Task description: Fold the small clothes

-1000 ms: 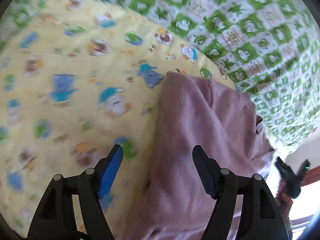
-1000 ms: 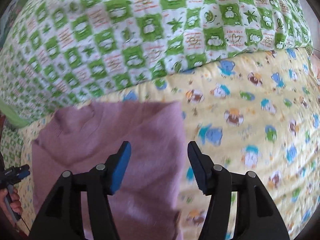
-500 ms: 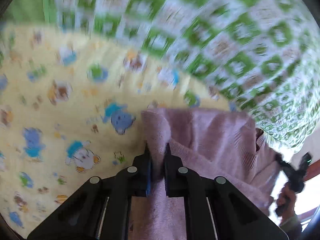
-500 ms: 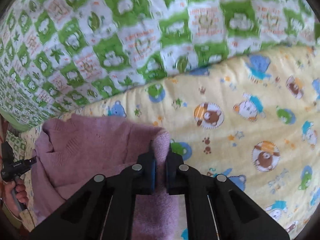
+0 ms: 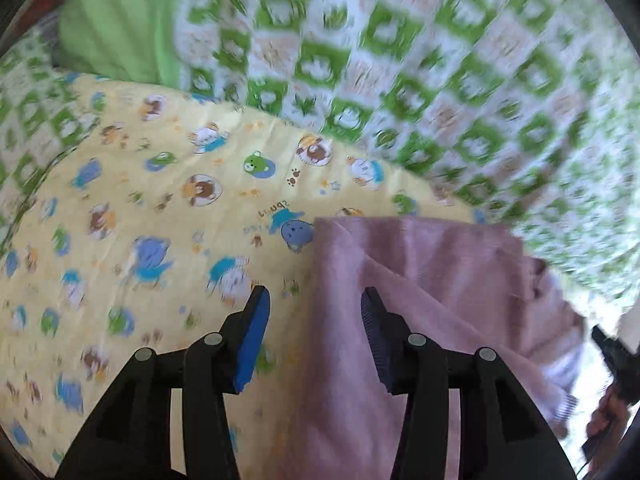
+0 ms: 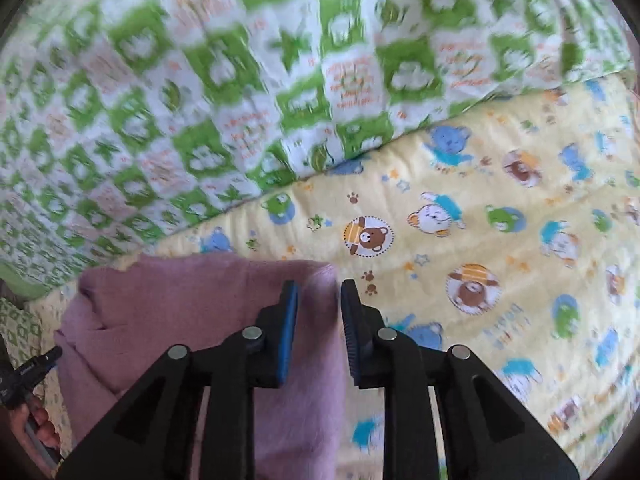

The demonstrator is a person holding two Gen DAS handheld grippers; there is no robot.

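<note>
A small mauve knit garment [image 5: 420,280] lies folded on a yellow cartoon-print blanket [image 5: 160,208]. In the left wrist view my left gripper [image 5: 314,300] is open, its jaws straddling the garment's left edge without holding it. In the right wrist view the garment [image 6: 192,300] lies at lower left. My right gripper [image 6: 319,294] is partly open, jaws a narrow gap apart over the garment's right edge, the cloth loose between them.
A green-and-white checked quilt [image 5: 440,60] rises behind the blanket and also shows in the right wrist view [image 6: 240,80]. A plain green cloth [image 5: 116,20] lies at the far left. The other hand-held gripper shows at each view's edge [image 5: 612,356] [image 6: 28,372].
Both grippers were shut on the garment's edges half a second ago and have now opened and let go. The garment's folded edge rests on the blanket.
</note>
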